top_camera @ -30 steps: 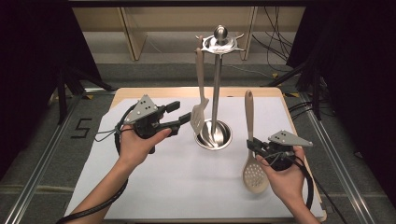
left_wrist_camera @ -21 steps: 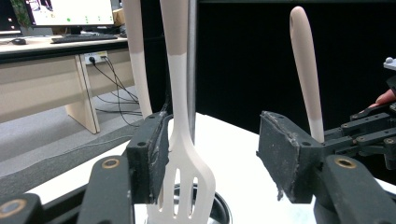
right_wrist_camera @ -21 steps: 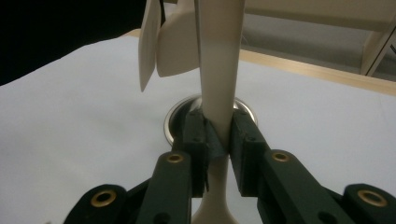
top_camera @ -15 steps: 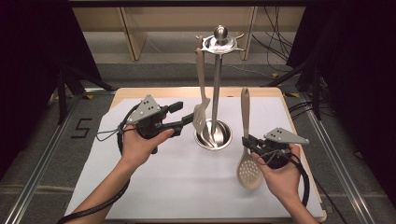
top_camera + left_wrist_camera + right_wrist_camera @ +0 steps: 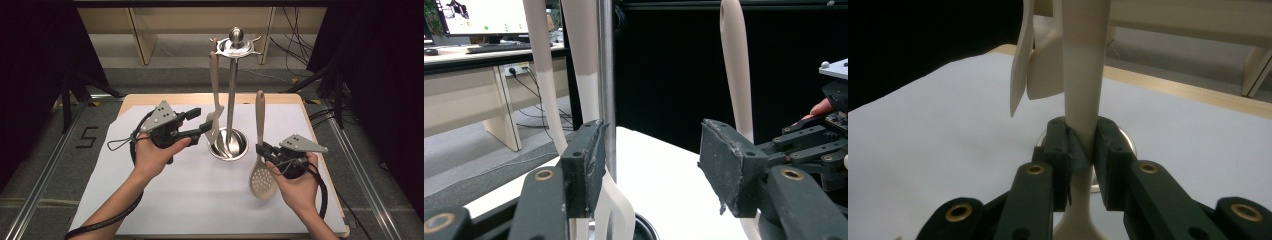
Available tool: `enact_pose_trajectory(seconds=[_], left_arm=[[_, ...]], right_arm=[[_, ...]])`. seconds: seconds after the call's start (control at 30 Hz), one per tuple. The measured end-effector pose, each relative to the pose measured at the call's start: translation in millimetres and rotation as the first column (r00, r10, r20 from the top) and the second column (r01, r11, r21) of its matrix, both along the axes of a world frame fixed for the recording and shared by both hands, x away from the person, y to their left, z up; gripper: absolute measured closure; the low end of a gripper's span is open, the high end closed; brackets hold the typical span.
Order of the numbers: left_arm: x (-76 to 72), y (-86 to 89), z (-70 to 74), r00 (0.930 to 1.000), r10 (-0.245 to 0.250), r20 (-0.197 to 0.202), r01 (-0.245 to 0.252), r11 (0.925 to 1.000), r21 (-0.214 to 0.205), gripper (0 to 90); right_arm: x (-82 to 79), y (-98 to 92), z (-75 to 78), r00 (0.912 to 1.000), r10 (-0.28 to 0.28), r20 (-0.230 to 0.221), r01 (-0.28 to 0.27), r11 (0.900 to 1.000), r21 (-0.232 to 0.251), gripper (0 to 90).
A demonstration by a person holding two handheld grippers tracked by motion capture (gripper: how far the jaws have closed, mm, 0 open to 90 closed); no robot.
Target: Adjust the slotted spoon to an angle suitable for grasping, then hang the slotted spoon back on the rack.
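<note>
White sheeting covers the desk (image 5: pixel 165 200) under my hands, with a strip of pale wood showing along its far edge. My right tongs (image 5: pixel 261 151) are pinched on the neck of a cream slotted spoon (image 5: pixel 261 172), just above its bowl; in the right gripper view the two black pads press on the handle from both sides. The spoon stands nearly upright, its handle rising toward the rack and its round perforated bowl hanging low, close to the sheet, just right of the stand's base. My left tongs (image 5: pixel 202 121) are spread wide and hold nothing; one pad sits right against the forked blade of a cream spatula (image 5: pixel 215 107), though I cannot tell whether it touches. That spatula hangs from the top of a steel utensil stand (image 5: pixel 231 90), whose thin pole rises from a shiny round dish base to a star-shaped crown of hooks with a ball knob. Both utensils are matte, pale beige and smooth. Beyond the desk lie a grey floor, loose black cables, light wooden furniture legs and black curtains on either side. A "5" (image 5: pixel 87 136) is marked on the floor left of the desk.
</note>
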State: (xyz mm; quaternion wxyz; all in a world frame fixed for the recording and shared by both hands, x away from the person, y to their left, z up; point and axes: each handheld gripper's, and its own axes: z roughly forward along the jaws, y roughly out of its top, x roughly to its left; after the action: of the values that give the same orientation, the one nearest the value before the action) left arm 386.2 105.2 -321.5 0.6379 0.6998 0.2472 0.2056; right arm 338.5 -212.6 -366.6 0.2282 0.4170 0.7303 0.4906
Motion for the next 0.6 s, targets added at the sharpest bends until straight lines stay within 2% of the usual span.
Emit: enact_pose_trajectory(seconds=[0.03, 0.07, 0.13, 0.17, 0.2, 0.23, 0.3, 0.33, 0.37, 0.43, 0.47, 0.5, 0.53, 0.57, 0.6], left_arm=[[-0.5, -0.2, 0.1, 1.0, -0.001, 0.001, 0.001, 1.0, 0.003, 43.6], [-1.1, -0.8, 0.2, 1.0, -0.003, 0.001, 0.002, 1.0, 0.002, 43.9], [-2.2, -2.4, 0.3, 1.0, -0.009, 0.0, 0.009, 1.0, 0.001, 44.2], [-2.5, -3.3, 0.6, 0.9999, -0.015, 0.0, 0.015, 0.9999, 0.001, 44.5], [-2.5, -3.9, 0.8, 0.9999, -0.017, 0.0, 0.017, 0.9999, 0.0, 44.8], [-2.4, -4.9, 1.1, 0.9998, -0.018, -0.001, 0.018, 0.9998, -0.002, 44.8], [-2.1, -7.6, 2.0, 0.9997, -0.023, 0.004, 0.023, 0.9997, -0.003, 44.9], [-2.3, -9.7, 2.5, 0.9996, -0.028, 0.004, 0.028, 0.9996, -0.006, 45.0], [-2.8, -12.8, 3.2, 0.9994, -0.035, 0.005, 0.035, 0.9994, -0.007, 45.0], [-4.0, -18.1, 3.9, 0.9988, -0.049, 0.003, 0.049, 0.9987, -0.009, 45.0], [-4.7, -22.2, 4.3, 0.998, -0.063, 0.0, 0.063, 0.998, -0.013, 44.9], [-5.2, -25.4, 4.6, 0.9973, -0.073, -0.007, 0.073, 0.9972, -0.017, 45.0], [-5.5, -27.7, 4.7, 0.9969, -0.078, -0.013, 0.078, 0.9967, -0.022, 45.1], [-5.4, -30.6, 5.0, 0.9963, -0.084, -0.017, 0.084, 0.9962, -0.025, 45.2], [-5.1, -33.5, 5.4, 0.9959, -0.088, -0.017, 0.088, 0.9958, -0.027, 45.2]], right_arm=[[-1.7, 1.9, 1.0, 0.9997, -0.007, -0.022, 0.007, 0.9999, 0.012, 78.7], [0.2, 1.9, 0.9, 1.0, 0.003, 0.001, -0.003, 1.0, 0.006, 78.7], [0.0, 3.7, 2.4, 1.0, 0.006, -0.001, -0.006, 0.9999, 0.01, 78.7], [0.6, 3.1, 3.3, 0.9998, 0.006, 0.017, -0.006, 0.9999, -0.008, 78.7], [-1.1, 5.9, 4.4, 1.0, 0.002, -0.009, -0.002, 0.9998, 0.021, 78.7], [-0.7, 5.4, 5.4, 1.0, -0.001, -0.001, 0.001, 1.0, 0.003, 78.7], [0.4, 7.0, 6.0, 1.0, 0.001, 0.009, -0.001, 0.9999, 0.012, 78.7], [1.3, 7.0, 6.3, 0.9993, -0.005, 0.036, 0.005, 1.0, -0.001, 78.7], [0.3, 8.2, 7.3, 0.9999, -0.004, 0.011, 0.003, 1.0, 0.007, 78.7], [0.7, 9.1, 8.5, 0.9998, 0.003, 0.021, -0.003, 1.0, -0.004, 78.7], [0.2, 11.9, 8.4, 1.0, -0.001, 0.005, 0.001, 0.9998, 0.018, 78.7], [1.8, 11.9, 8.9, 0.9996, 0.009, 0.026, -0.009, 1.0, -0.003, 78.7], [1.0, 13.4, 9.9, 0.9999, 0.012, 0.01, -0.013, 0.9999, 0.003, 78.7], [1.7, 13.6, 10.2, 0.9995, 0.01, 0.029, -0.01, 0.9999, -0.004, 78.7], [-0.1, 15.8, 11.1, 1.0, -0.001, 0.004, 0.0, 1.0, 0.009, 78.7]])
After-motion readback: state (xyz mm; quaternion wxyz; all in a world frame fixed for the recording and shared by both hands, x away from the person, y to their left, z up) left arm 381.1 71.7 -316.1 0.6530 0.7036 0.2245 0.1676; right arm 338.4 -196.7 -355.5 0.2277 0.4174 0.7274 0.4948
